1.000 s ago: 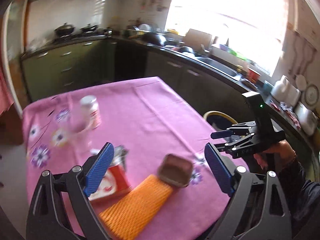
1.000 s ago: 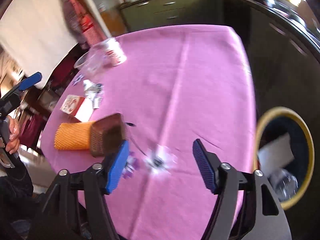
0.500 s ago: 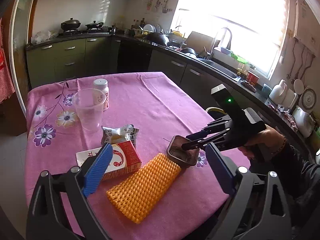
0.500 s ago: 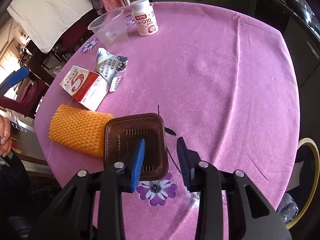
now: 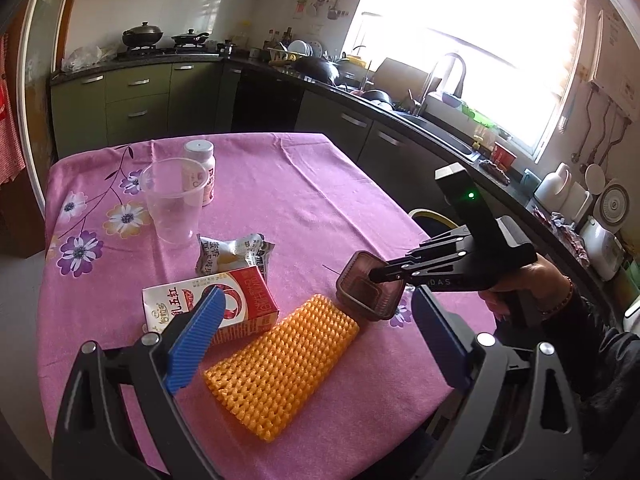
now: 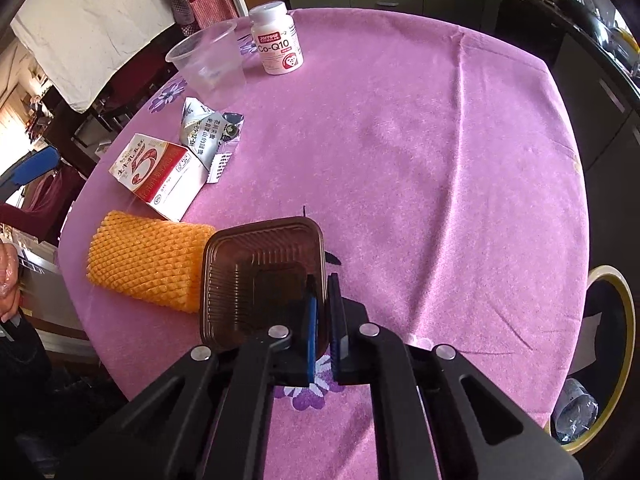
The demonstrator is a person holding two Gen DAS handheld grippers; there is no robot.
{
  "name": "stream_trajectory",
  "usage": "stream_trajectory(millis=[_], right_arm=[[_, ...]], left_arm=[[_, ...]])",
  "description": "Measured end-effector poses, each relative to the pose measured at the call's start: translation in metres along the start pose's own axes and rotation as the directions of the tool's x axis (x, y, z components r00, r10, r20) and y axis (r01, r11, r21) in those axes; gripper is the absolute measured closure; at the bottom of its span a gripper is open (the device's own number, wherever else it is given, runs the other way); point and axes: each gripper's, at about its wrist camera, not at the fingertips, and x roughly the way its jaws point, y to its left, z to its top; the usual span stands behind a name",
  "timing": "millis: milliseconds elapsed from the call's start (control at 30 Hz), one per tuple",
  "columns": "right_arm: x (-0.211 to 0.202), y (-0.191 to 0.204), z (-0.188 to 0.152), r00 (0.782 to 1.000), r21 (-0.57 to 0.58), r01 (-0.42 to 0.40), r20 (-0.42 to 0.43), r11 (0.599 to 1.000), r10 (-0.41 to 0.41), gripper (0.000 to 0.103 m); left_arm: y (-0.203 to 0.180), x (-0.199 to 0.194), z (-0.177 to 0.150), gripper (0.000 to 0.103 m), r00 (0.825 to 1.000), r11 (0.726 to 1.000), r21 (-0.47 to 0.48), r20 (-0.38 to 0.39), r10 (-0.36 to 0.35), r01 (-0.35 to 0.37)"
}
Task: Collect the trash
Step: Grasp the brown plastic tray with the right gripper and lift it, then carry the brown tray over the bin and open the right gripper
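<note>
Right gripper (image 6: 323, 312) pinches only the brown tray's (image 6: 256, 280) thin wall; it could slip before the bin (image 6: 624, 300) at 3 o'clock. Left gripper (image 5: 320, 328) gapes wide, empty.

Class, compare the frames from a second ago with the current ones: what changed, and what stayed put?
The right gripper moved in from the table's edge and closed on the rim of the brown plastic tray. The left gripper stayed open. The milk carton, orange foam net and clear cup kept their places.
</note>
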Motion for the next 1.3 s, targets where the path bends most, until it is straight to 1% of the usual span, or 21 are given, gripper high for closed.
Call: stream_trajectory(millis=[133, 267, 367, 467, 500, 600, 700, 800, 1000, 1033, 1067, 1100, 1133, 1167, 1233, 1300], right_arm=[[-0.026, -0.019, -0.008, 0.999, 0.058, 0.015, 0.052, 0.998, -0.018, 0.097], [-0.063, -0.064, -0.028, 0.989, 0.186, 0.069, 0.113, 0.980, -0.091, 0.097], [-0.087, -0.114, -0.050, 0.975, 0.319, 0.135, 0.127, 0.938, -0.184, 0.097], [-0.101, -0.168, -0.071, 0.952, 0.444, 0.222, 0.096, 0.868, -0.292, 0.097], [-0.102, -0.185, -0.079, 0.944, 0.479, 0.247, 0.077, 0.842, -0.320, 0.097], [-0.096, -0.228, -0.092, 0.933, 0.560, 0.283, 0.028, 0.778, -0.359, 0.097], [-0.080, -0.260, -0.096, 0.935, 0.609, 0.289, -0.014, 0.739, -0.354, 0.097], [-0.062, -0.281, -0.094, 0.938, 0.635, 0.292, -0.044, 0.715, -0.344, 0.097], [-0.039, -0.307, -0.093, 0.942, 0.669, 0.289, -0.071, 0.685, -0.329, 0.096], [-0.036, -0.312, -0.092, 0.945, 0.678, 0.275, -0.059, 0.682, -0.323, 0.085], [-0.035, -0.317, -0.092, 0.944, 0.690, 0.267, -0.045, 0.673, -0.328, 0.072], [-0.036, -0.322, -0.094, 0.932, 0.705, 0.291, -0.058, 0.646, -0.357, 0.049], [-0.038, -0.323, -0.095, 0.925, 0.714, 0.302, -0.058, 0.631, -0.376, 0.047], [-0.042, -0.324, -0.097, 0.924, 0.723, 0.292, -0.046, 0.625, -0.379, 0.047], [-0.047, -0.323, -0.102, 0.934, 0.745, 0.248, -0.014, 0.620, -0.357, 0.047], [-0.055, -0.314, -0.105, 0.937, 0.742, 0.227, 0.010, 0.631, -0.349, 0.047]], left_arm=[[-0.006, -0.003, 0.001, 0.013, 1.000, 1.000, 0.017, 0.005, -0.006, 0.005], [-0.010, -0.006, 0.001, 0.013, 1.000, 0.999, 0.025, 0.013, -0.022, 0.021], [-0.015, -0.005, 0.001, 0.013, 0.999, 0.999, 0.045, 0.014, -0.031, 0.030], [-0.020, -0.003, 0.000, 0.013, 0.999, 0.997, 0.069, 0.007, -0.042, 0.041], [-0.022, -0.002, -0.001, 0.013, 0.999, 0.996, 0.077, 0.002, -0.044, 0.044], [-0.027, -0.001, -0.003, 0.013, 0.998, 0.994, 0.093, -0.010, -0.057, 0.057], [-0.030, 0.000, -0.004, 0.013, 0.998, 0.993, 0.108, -0.015, -0.056, 0.057], [-0.033, 0.000, -0.004, 0.012, 0.998, 0.992, 0.113, -0.019, -0.053, 0.054], [-0.032, 0.001, -0.006, 0.012, 0.998, 0.992, 0.115, -0.031, -0.049, 0.052], [-0.032, 0.002, -0.007, 0.012, 0.998, 0.992, 0.113, -0.034, -0.051, 0.055], [-0.031, 0.002, -0.008, 0.012, 0.998, 0.992, 0.112, -0.035, -0.054, 0.058], [-0.031, 0.003, -0.008, 0.012, 0.998, 0.992, 0.111, -0.038, -0.056, 0.060], [-0.031, 0.004, -0.009, 0.012, 0.997, 0.992, 0.111, -0.042, -0.059, 0.063], [-0.031, 0.004, -0.010, 0.012, 0.997, 0.991, 0.112, -0.046, -0.061, 0.066], [-0.031, 0.007, -0.013, 0.012, 0.995, 0.990, 0.120, -0.064, -0.073, 0.080], [-0.031, 0.011, -0.016, 0.012, 0.992, 0.986, 0.128, -0.089, -0.093, 0.104]])
